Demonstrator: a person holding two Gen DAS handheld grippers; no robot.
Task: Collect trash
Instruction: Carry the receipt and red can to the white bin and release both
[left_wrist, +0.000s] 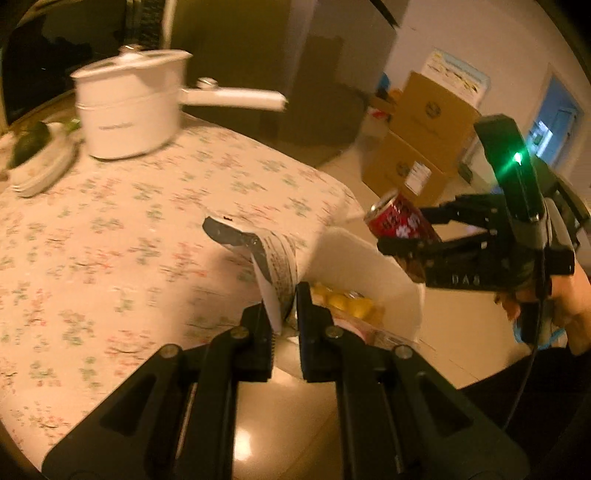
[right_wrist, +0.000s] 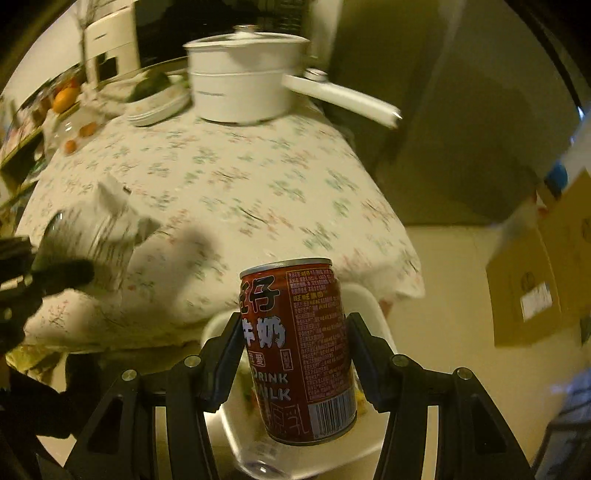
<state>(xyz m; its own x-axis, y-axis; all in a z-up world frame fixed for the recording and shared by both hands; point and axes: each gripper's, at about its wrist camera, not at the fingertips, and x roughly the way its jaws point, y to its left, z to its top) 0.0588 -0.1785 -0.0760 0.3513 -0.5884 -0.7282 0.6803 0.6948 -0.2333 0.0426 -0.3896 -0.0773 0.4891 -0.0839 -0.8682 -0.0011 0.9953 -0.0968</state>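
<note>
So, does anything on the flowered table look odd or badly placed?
Only one thing: the white lidded pot stands near the table's far edge, and its long handle sticks out beyond it. Nothing looks spilled.

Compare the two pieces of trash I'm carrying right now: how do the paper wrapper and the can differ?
The paper wrapper is thin, white and printed, and curls limply; the red milk can is a rigid cylinder. The left hand-held gripper pinches the wrapper nearly shut; the right hand-held gripper grips the can at a much wider opening. Both are held near the white bin beside the table edge.
</note>
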